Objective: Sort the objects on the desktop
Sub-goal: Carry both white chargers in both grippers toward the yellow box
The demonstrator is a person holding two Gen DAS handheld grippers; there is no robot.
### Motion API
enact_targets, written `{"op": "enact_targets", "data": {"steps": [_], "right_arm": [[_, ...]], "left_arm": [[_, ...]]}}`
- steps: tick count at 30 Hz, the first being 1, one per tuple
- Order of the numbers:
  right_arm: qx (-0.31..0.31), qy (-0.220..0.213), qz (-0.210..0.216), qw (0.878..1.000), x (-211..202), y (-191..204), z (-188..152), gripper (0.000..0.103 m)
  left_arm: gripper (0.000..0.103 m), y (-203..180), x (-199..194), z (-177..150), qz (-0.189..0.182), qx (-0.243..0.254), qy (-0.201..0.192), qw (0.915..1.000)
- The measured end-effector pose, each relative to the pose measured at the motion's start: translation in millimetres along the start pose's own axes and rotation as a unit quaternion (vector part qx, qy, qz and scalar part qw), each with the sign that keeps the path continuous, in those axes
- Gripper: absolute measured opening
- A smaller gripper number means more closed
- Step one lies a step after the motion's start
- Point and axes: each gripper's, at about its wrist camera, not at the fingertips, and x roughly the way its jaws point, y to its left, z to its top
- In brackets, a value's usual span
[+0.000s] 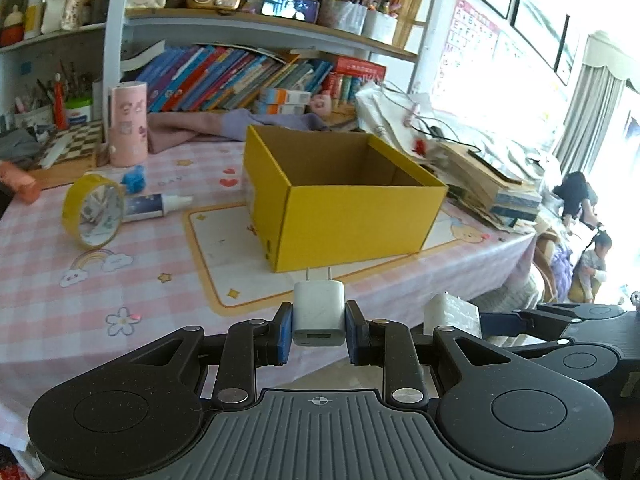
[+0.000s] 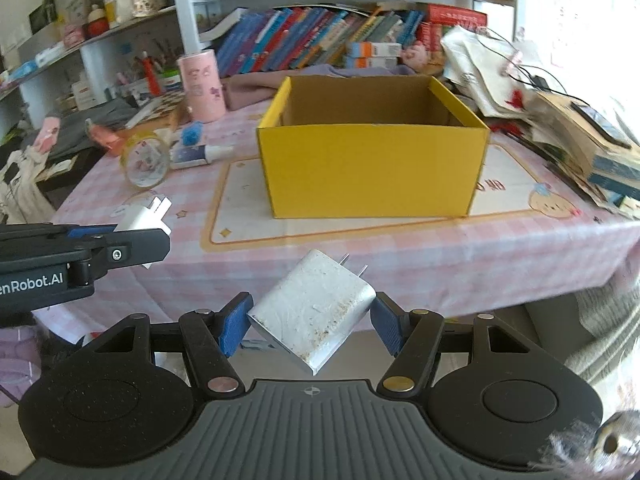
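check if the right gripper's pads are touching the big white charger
Touching. The right wrist view shows both blue pads of the right gripper pressed against opposite edges of the tilted big white charger, held clear of the table.

The box was bright yellow outside and plain brown inside. The table wore a pink-and-white checked cloth with stars, hearts, a rainbow and a flower. Both chargers, small and large, were white; the fingers blue; the tape roll yellow.
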Motion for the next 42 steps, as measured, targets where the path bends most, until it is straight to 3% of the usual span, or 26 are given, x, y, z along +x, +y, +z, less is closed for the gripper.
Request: {"op": "enact_targets", "data": {"steps": [13, 28, 42], "right_arm": [[0.014, 0.001, -0.017, 1.000, -9.4, -15.5, -4.4, 0.062], [0.004, 0.000, -0.014, 1.000, 7.2, -35.8, 14.1, 0.062], [-0.038, -0.056, -0.028, 0.997, 23.5, -50.6, 48.2, 0.062]], "left_arm": [[0.025, -16.4, 9.5, 4.3, -0.017, 0.014, 0.006, 0.9997], [0.025, -28.1, 35.4, 24.9, -0.011, 0.022, 0.005, 0.9997], [0.025, -43.8, 61.5, 66.6, -0.026, 0.063, -0.026, 0.9973]]}}
